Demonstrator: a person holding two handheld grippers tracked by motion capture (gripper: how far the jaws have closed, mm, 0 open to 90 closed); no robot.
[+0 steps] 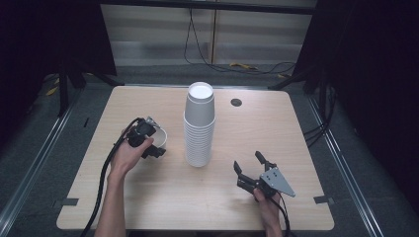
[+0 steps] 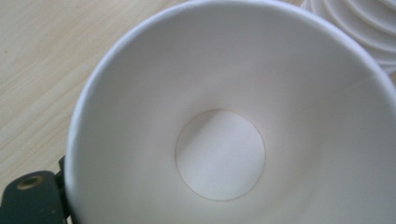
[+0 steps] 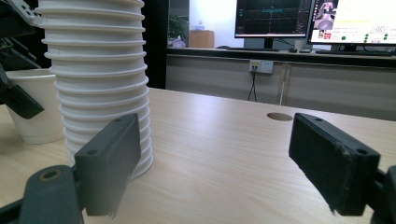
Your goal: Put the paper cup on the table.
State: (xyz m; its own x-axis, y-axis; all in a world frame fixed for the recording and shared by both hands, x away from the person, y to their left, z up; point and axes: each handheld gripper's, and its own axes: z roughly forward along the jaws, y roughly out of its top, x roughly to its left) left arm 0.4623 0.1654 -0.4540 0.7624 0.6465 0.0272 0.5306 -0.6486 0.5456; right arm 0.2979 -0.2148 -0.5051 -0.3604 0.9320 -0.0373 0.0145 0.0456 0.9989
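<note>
A single white paper cup is seen upright on the tabletop, just left of a tall stack of cups. The cup's rim is gripped by the left gripper, one jaw visible against its outer wall. The right gripper is held low over the tabletop, right of the stack, jaws spread wide with nothing between them.

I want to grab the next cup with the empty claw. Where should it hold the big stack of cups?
Probably the top cup of the upside-down stack, squeezed across its sides just above its rim ridge. The open right gripper could come in level from its own side, where the table is bare; the left gripper holds the single cup on the other.
</note>
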